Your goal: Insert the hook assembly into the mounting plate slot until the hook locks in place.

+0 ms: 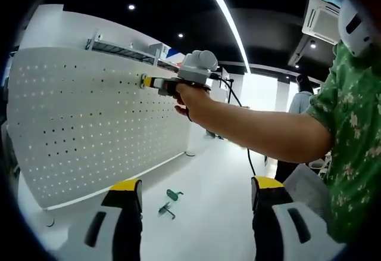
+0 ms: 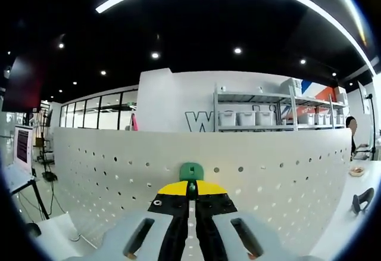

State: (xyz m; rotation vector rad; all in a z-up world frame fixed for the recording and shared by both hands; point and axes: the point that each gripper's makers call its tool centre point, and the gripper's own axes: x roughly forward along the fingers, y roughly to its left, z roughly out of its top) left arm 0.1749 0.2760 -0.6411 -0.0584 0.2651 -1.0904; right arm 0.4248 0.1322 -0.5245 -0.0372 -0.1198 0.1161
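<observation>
The white perforated mounting plate stands upright on the white table. A person's hand holds my right gripper with its yellow tip against the upper part of the plate. In the right gripper view, that gripper is shut on a green hook, which touches the plate at a hole; whether it is seated I cannot tell. My left gripper is open and empty, low over the table, well back from the plate. Two spare green hooks lie on the table ahead of it.
A person's bare arm and green patterned sleeve cross the right side. Another person stands farther back. Shelving with bins rises behind the plate. A black object lies on the table at right, and a monitor stands at left.
</observation>
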